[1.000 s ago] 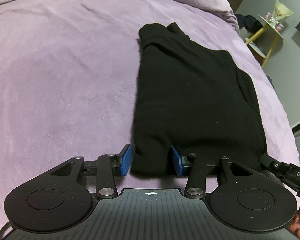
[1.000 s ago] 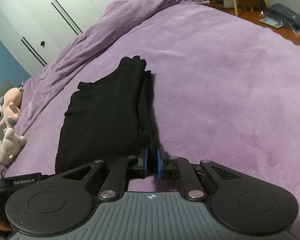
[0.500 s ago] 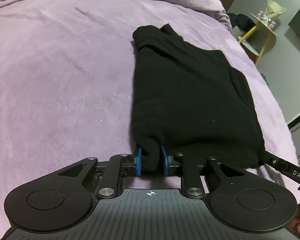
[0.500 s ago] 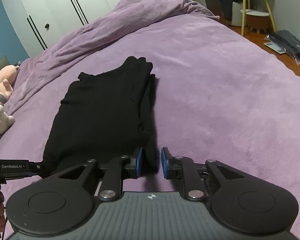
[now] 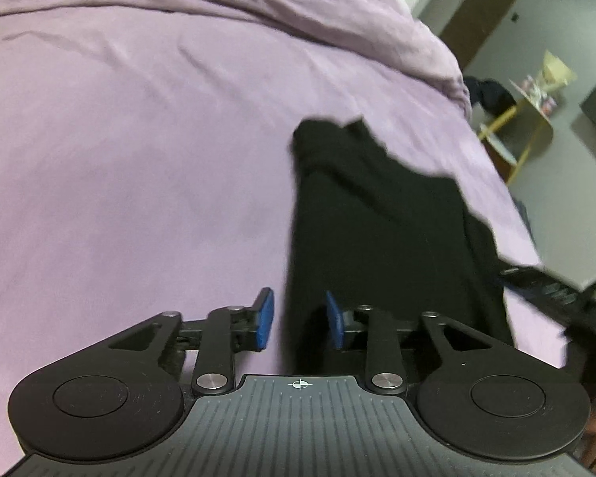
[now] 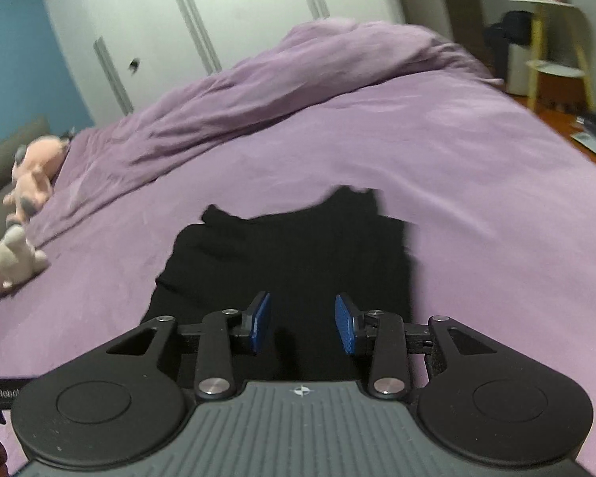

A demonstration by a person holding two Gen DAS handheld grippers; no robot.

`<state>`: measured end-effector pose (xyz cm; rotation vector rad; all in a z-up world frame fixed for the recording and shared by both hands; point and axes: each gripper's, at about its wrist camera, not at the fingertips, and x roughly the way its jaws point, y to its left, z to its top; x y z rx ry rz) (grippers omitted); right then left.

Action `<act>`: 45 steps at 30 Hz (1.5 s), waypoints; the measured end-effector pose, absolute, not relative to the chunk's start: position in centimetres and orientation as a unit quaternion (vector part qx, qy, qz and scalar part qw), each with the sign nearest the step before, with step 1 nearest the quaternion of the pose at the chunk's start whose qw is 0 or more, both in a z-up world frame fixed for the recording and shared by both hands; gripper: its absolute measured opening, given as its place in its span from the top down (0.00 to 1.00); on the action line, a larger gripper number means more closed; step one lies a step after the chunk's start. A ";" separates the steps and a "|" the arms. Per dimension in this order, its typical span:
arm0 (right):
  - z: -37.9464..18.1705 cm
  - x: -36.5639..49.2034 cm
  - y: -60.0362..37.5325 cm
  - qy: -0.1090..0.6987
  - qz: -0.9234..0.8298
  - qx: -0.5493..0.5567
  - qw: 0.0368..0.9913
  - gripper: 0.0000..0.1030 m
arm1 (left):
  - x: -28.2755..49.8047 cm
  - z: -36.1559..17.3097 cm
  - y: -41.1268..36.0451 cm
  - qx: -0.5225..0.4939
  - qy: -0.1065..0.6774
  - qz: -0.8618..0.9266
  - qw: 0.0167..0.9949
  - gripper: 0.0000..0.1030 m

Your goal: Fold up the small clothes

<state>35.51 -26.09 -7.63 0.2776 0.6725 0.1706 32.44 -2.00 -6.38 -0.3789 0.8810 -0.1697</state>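
Left gripper [image 5: 300, 320]: jaws wide apart, blue pads clear of cloth, black garment's [image 5: 381, 234] near edge between and ahead of them. Right gripper [image 6: 302, 324]: jaws wide apart, the garment [image 6: 298, 254] directly ahead and beneath. Garment lies folded lengthwise on purple bedspread [image 5: 139, 159]. Plush toys [image 6: 18, 222] far left of right gripper.
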 end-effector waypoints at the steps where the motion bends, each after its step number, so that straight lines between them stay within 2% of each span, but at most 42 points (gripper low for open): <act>1: -7.8 37.1 -25.3 0.332 0.082 0.125 0.931 0.66 | 33.9 -6.4 -2.6 -0.187 0.415 -0.082 0.887 0.63; 5: -8.9 42.0 -23.3 0.333 0.051 0.071 0.939 0.68 | 40.4 -7.3 -5.5 -0.165 0.396 -0.048 0.902 0.59; 7: -9.5 42.9 -23.2 0.320 0.053 0.054 0.944 0.70 | 42.7 -8.2 -6.9 -0.135 0.394 -0.033 0.909 0.48; 8: -9.9 43.1 -23.3 0.314 0.050 0.047 0.947 0.70 | 43.4 -8.9 -7.5 -0.120 0.389 -0.026 0.913 0.47; 10: -10.6 43.4 -24.2 0.307 0.043 0.060 0.949 0.70 | 44.2 -10.0 -8.1 -0.095 0.375 -0.025 0.922 0.35; 12: -11.3 44.1 -25.8 0.305 0.044 0.108 0.945 0.70 | 44.4 -10.8 -8.3 -0.079 0.354 -0.033 0.931 0.28; 16: -12.2 44.3 -27.1 0.291 0.051 0.145 0.944 0.72 | 44.5 -11.5 -8.3 -0.080 0.335 -0.037 0.938 0.21; 24: -11.5 43.4 -26.4 0.289 0.038 0.135 0.947 0.71 | 44.4 -11.6 -8.6 -0.065 0.329 -0.037 0.941 0.19; 32: -10.0 31.5 -29.9 0.306 0.081 0.102 0.943 0.66 | 39.8 -10.1 -6.7 -0.048 0.360 -0.060 0.930 0.19; 33: -9.8 30.3 -30.9 0.312 0.085 0.110 0.940 0.59 | 38.7 -10.0 -6.2 -0.043 0.367 -0.071 0.927 0.19; 34: -9.5 29.2 -32.4 0.324 0.074 0.126 0.935 0.33 | 37.4 -9.8 -5.5 -0.050 0.367 -0.085 0.925 0.19; 35: -9.5 28.7 -33.8 0.341 0.055 0.142 0.927 0.23 | 36.2 -9.6 -4.5 -0.062 0.369 -0.101 0.922 0.19; 39: -11.2 28.7 -39.3 0.371 0.086 0.307 0.872 0.24 | 33.9 -9.4 -0.5 -0.121 0.422 -0.141 0.887 0.20; 45: -13.0 33.7 -39.5 0.397 0.151 0.406 0.809 0.42 | 36.6 -10.4 0.7 -0.250 0.462 -0.168 0.834 0.23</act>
